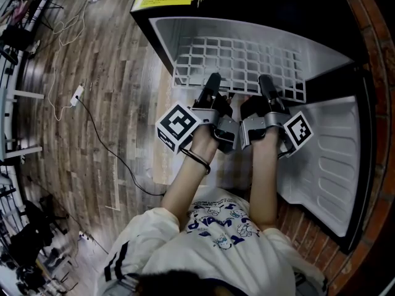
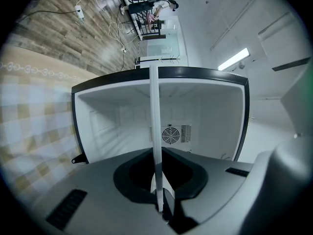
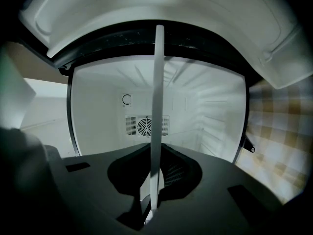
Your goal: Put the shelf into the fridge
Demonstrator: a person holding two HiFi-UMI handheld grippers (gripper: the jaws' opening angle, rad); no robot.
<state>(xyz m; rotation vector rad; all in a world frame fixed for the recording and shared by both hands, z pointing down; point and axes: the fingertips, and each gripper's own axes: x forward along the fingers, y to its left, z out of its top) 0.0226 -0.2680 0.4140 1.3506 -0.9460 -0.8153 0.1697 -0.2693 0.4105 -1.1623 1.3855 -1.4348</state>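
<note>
Here, the left gripper (image 1: 212, 86) and right gripper (image 1: 266, 86) are both clamping the near edge of the white wire shelf (image 1: 247, 59). Ahead of them, the shelf is lying partway inside the open fridge (image 1: 162, 32), with open space running to its back wall.

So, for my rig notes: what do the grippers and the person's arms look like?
Left gripper and right gripper: grey bodies, black jaws, a white cube with black square markers each. Short-sleeved white printed T-shirt; dark band on left wrist.
</note>
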